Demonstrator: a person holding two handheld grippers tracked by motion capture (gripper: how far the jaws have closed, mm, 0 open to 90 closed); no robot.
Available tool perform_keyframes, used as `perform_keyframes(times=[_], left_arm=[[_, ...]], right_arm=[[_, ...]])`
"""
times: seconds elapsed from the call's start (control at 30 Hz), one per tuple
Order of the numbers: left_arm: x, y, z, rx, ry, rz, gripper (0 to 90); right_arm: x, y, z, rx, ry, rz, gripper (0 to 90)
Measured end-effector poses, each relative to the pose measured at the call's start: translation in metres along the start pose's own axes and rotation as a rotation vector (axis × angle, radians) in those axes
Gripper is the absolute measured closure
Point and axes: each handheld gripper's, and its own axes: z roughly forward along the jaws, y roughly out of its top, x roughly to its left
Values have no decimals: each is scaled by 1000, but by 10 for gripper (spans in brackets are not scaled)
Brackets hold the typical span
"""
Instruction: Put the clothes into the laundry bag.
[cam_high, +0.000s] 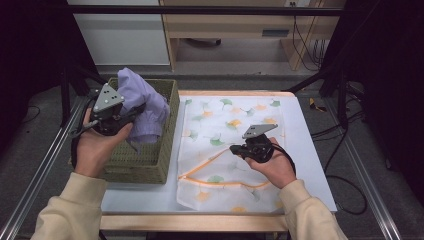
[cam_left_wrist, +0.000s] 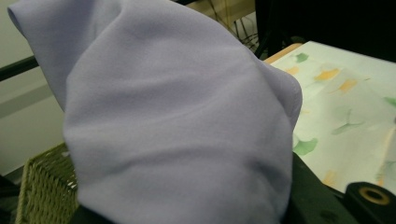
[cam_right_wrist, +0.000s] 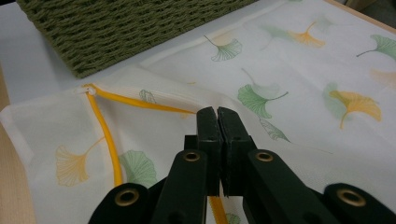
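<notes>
— Left claw (cam_high: 131, 113): clamped on lilac cloth (cam_high: 145, 102), lifted above green basket (cam_high: 150, 165) at bench's left edge.
— Right claw (cam_high: 235, 149): pinched shut on yellow-trimmed leaf-print bag (cam_high: 225, 120), mid-bench.

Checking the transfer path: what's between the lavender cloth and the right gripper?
High view: the green woven basket's right wall, then a stretch of the ginkgo-print mesh bag. The lavender cloth hangs over the basket; the right gripper pinches the bag.

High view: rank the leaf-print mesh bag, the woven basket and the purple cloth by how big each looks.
1. Leaf-print mesh bag, spread flat over the table.
2. Woven basket, partly hidden by the cloth and the left gripper.
3. Purple cloth, bunched and lifted nearer the camera, so its true size is unsure.
</notes>
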Motion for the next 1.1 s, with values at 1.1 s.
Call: perform_keyframes(times=[1.1], left_arm=[[-149,-15,32,-36,-335,97,784]], right_arm=[[-7,-3,-2,15,24,70,890]])
